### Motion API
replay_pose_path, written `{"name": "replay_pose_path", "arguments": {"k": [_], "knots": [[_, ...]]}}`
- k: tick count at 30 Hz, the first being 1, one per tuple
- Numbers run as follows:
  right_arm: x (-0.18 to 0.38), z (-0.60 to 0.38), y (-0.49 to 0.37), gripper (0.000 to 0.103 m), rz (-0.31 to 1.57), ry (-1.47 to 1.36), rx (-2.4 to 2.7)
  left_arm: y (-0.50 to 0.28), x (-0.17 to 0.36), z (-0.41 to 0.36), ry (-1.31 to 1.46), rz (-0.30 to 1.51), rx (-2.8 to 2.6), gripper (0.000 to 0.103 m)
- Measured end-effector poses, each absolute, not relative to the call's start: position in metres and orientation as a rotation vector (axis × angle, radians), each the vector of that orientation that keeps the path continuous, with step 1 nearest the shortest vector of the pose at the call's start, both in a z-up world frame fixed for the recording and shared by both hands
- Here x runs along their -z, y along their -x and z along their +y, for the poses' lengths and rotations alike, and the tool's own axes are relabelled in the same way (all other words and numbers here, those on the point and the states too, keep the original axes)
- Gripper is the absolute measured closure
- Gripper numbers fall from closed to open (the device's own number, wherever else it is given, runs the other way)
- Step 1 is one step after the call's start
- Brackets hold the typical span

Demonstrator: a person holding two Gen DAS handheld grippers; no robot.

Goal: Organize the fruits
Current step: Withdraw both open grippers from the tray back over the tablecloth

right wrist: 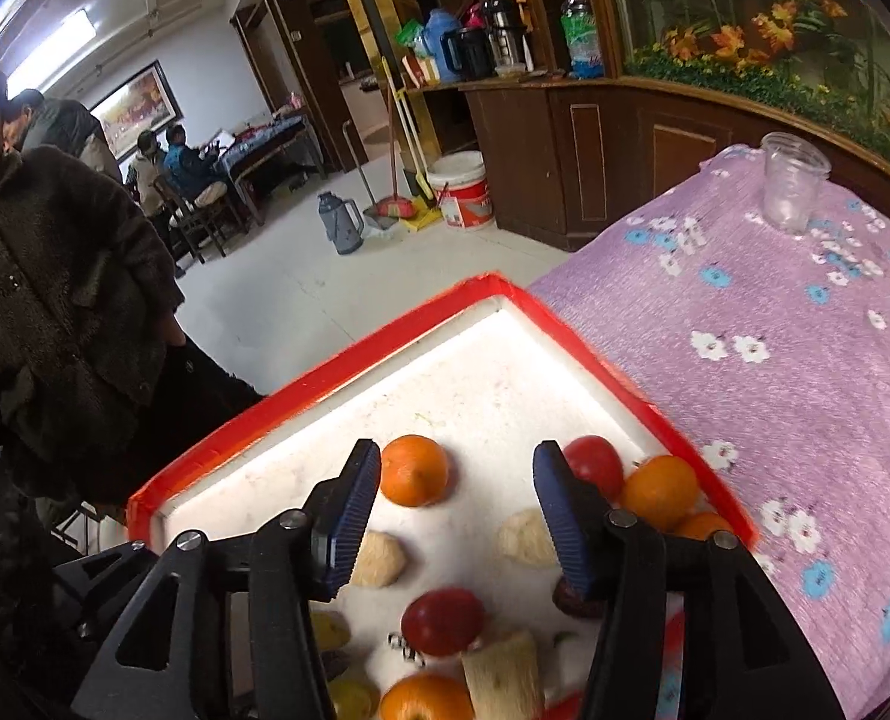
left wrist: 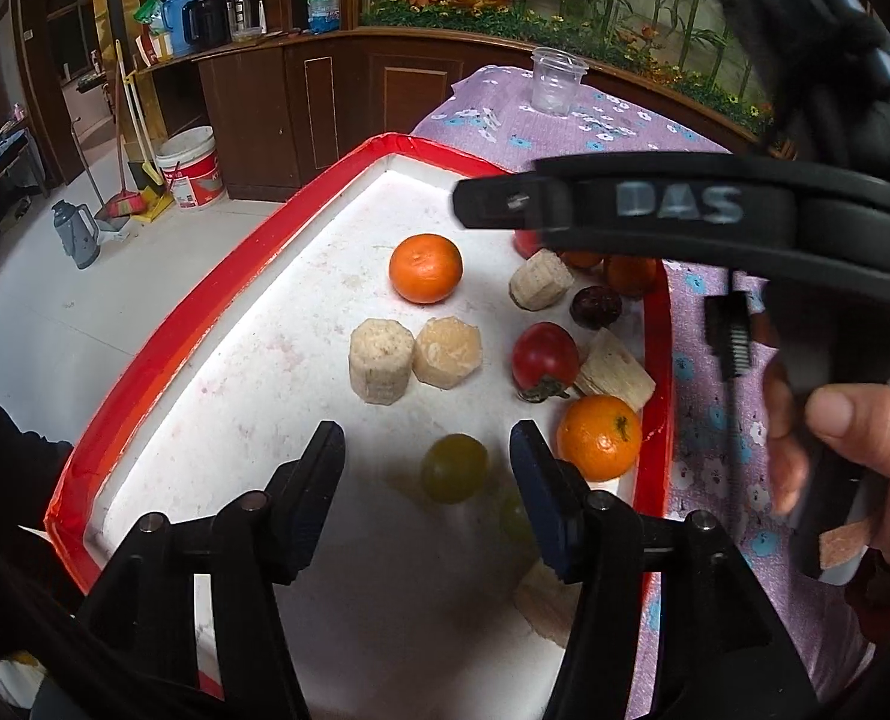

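- Left wrist view: the left tool [left wrist: 426, 456] stands partly open and holds nothing. A green grape [left wrist: 454, 468] lies loose on the white floor of the red-rimmed tray [left wrist: 162, 330], between the fingertips and a little ahead of them. A round grape can roll away if one pad meets it first.
- A second green grape [left wrist: 514, 516] sits half hidden behind the tool's right finger [left wrist: 541, 480], with a mandarin [left wrist: 599, 437] just past that finger. Closing or sweeping sideways here could knock either one.
- Ahead of the tool, two pale peeled sugarcane chunks [left wrist: 414, 360] lie side by side, apparently touching. A grip on one could drag the other.
- The right tool's black body [left wrist: 685, 210] crosses over the far right of the tray, above a tomato [left wrist: 544, 358] and a dark jujube [left wrist: 595, 306]. Two tools over one crowded corner could collide.
- Right wrist view: the right tool [right wrist: 457, 504] is also partly open and empty, hanging above the tray. A mandarin [right wrist: 413, 470] sits just beyond its left fingertip, a tomato [right wrist: 593, 463] just beyond the right.
- Below the gap lies another tomato [right wrist: 443, 621] close to a cane chunk [right wrist: 502, 678]. A straight drop could trap both.
- A clear plastic jar [right wrist: 794, 183] stands well away on the purple floral cloth [right wrist: 775, 396] covering the table. It looks light, and a carried fruit striking its rim could tip it.
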State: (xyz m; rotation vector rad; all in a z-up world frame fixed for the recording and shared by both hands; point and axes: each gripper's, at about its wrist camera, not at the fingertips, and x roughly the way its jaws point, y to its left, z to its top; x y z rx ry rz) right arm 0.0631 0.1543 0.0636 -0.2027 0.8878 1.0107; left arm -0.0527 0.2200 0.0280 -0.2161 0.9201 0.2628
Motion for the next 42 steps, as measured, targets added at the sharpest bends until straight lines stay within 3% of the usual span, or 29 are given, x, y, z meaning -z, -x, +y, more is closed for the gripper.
{"name": "replay_pose_path", "arguments": {"k": [9,13,17,29,38,41,42], "knots": [[-0.081,0.084,-0.048,0.045,0.862,0.09,-0.976,0.059,-0.045,0.205,0.215,0.879,-0.25,0.047],[-0.078,0.046,-0.046,0.045,0.876,0.062,-0.937,0.056,-0.054,0.192,0.21,0.858,-0.229,0.038],[-0.075,-0.002,-0.051,0.045,0.882,0.046,-0.87,0.047,-0.064,0.17,0.179,0.846,-0.183,0.038],[-0.075,-0.129,-0.088,0.044,0.867,-0.012,-0.66,-0.009,-0.075,0.086,0.086,0.859,0.006,0.039],[-0.053,-0.16,-0.108,0.049,0.877,0.019,-0.601,-0.077,-0.079,0.048,0.054,0.871,0.12,0.039],[-0.042,-0.157,-0.117,0.054,0.891,0.048,-0.593,-0.103,-0.075,0.042,0.065,0.877,0.147,0.044],[-0.039,-0.155,-0.121,0.054,0.895,0.055,-0.592,-0.112,-0.073,0.041,0.067,0.881,0.155,0.051]]}}
